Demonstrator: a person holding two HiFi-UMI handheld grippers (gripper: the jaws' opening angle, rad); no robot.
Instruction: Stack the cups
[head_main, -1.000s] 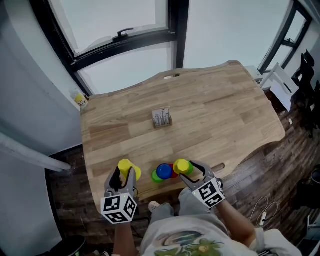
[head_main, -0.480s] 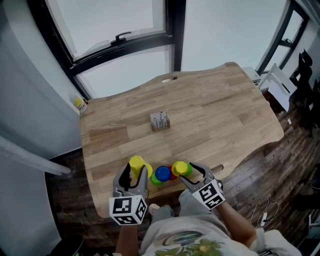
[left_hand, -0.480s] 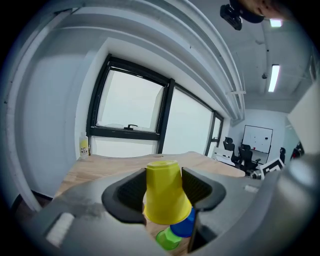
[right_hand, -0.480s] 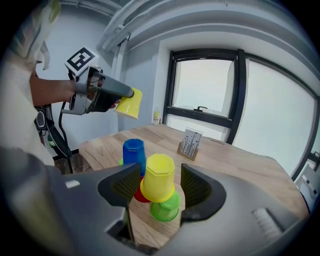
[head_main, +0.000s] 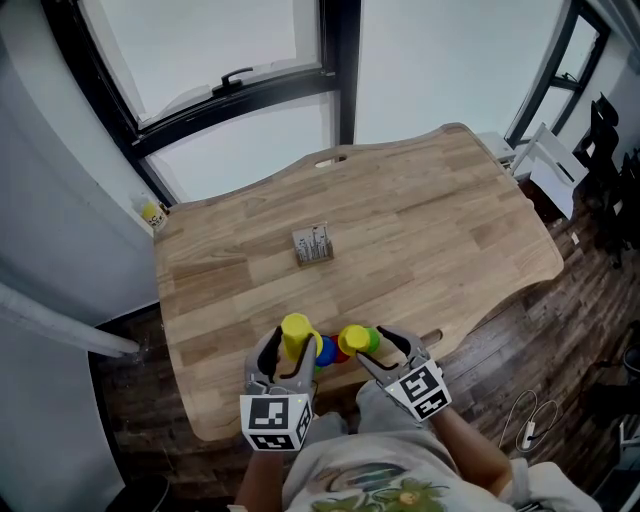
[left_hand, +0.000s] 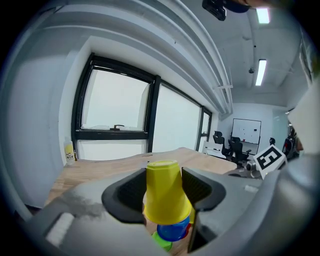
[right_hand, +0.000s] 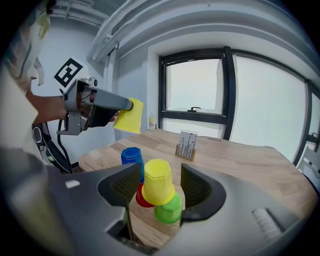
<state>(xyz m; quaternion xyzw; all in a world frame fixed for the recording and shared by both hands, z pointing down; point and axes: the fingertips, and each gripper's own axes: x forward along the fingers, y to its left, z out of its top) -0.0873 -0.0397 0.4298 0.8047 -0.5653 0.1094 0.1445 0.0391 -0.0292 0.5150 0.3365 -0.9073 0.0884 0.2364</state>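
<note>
My left gripper (head_main: 291, 349) is shut on an upside-down yellow cup (left_hand: 167, 192) and holds it in the air above the blue cup (left_hand: 173, 231) and a green cup (left_hand: 161, 241). My right gripper (head_main: 366, 340) is shut on a second yellow cup (right_hand: 157, 187), tilted, just over the green cup (right_hand: 169, 209) and a red cup (right_hand: 142, 199). The blue cup (right_hand: 132, 159) stands upside down on the wooden table (head_main: 430, 220) near its front edge. The right gripper view shows the left gripper (right_hand: 120, 111) with its yellow cup (right_hand: 130, 115) up at the left.
A small card holder (head_main: 312, 245) stands mid-table. A yellow-labelled bottle (head_main: 152, 213) sits on the sill at the far left, below the window. Office chairs (head_main: 605, 140) and a white frame stand off the table's right end.
My left gripper has carried its yellow cup to the right and a little up, from the table's front left to over the blue cup. The right gripper has stayed put.
</note>
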